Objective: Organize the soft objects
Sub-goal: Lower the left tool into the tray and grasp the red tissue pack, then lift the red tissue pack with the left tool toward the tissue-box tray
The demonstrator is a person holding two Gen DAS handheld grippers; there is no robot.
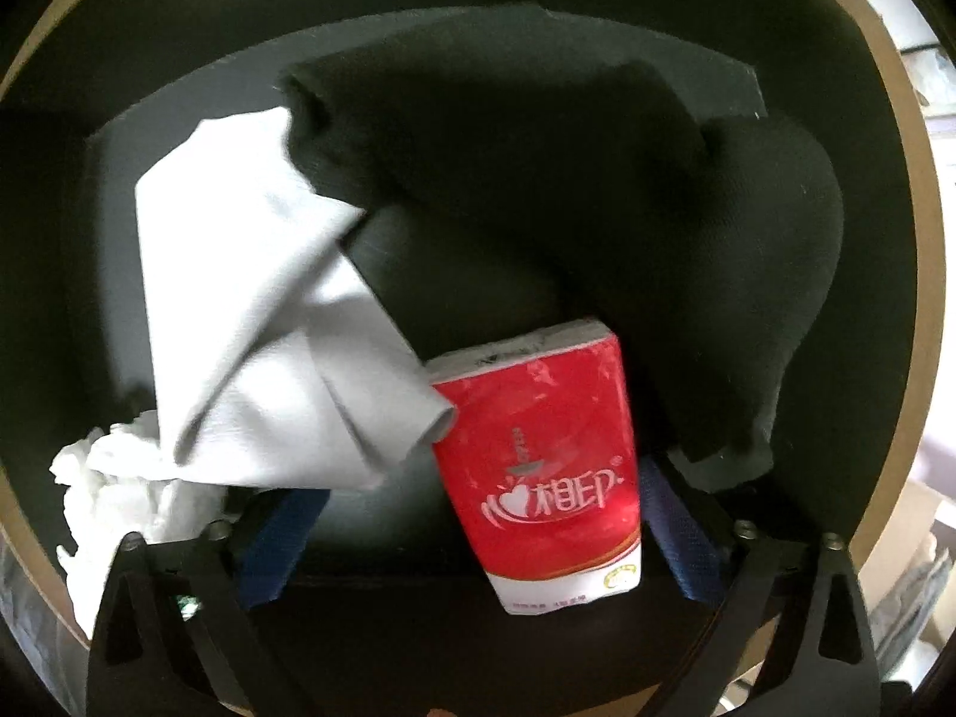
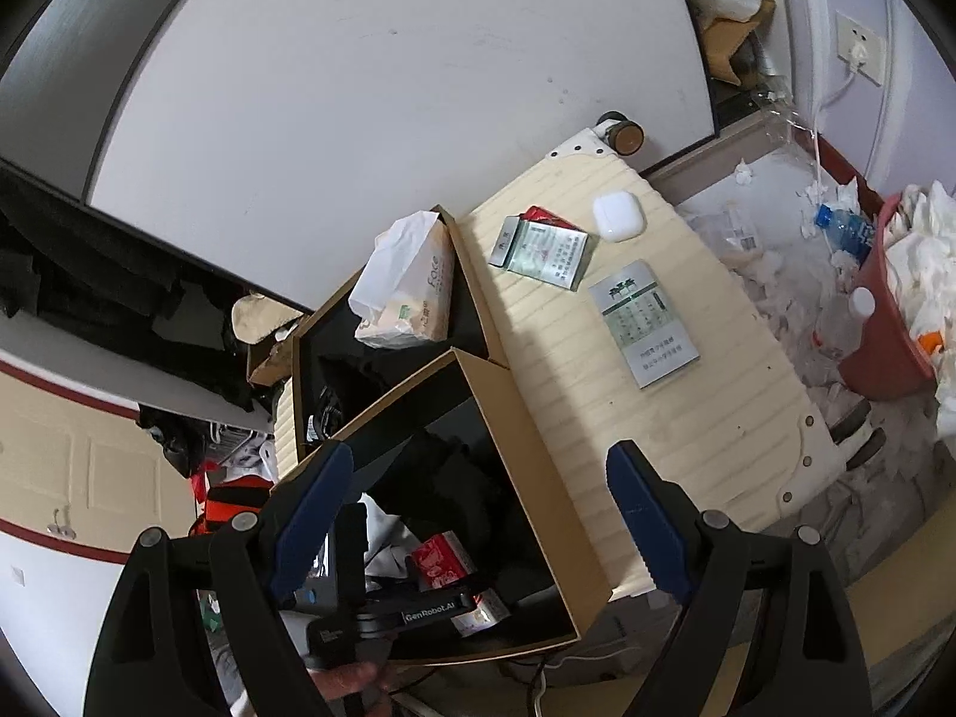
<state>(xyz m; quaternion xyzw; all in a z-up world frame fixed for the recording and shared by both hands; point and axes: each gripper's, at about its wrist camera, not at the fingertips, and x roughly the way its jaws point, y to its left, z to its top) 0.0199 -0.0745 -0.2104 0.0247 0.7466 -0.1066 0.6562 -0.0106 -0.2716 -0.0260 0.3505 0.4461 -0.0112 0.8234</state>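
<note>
Looking straight down into a cardboard box (image 1: 923,275) with a black inside, I see a red tissue packet (image 1: 538,454), a white cloth (image 1: 251,322), a black cloth (image 1: 597,191) and crumpled white tissue (image 1: 113,478). My left gripper (image 1: 475,490) is open over the packet, which lies between the blue pads (image 1: 281,544), close to the right one and apart from the left one. In the right wrist view my right gripper (image 2: 481,448) hangs open and holds nothing above the same box (image 2: 538,448), where the red packet (image 2: 442,561) shows beside the left tool's black body (image 2: 388,615).
A second open box (image 2: 472,275) behind holds a soft tissue pack (image 2: 406,287). A cream suitcase (image 2: 687,418) lies flat, bearing cigarette packs (image 2: 541,251) and a white earbud case (image 2: 615,215). A red bin (image 2: 884,334) full of tissues stands right; litter covers the floor.
</note>
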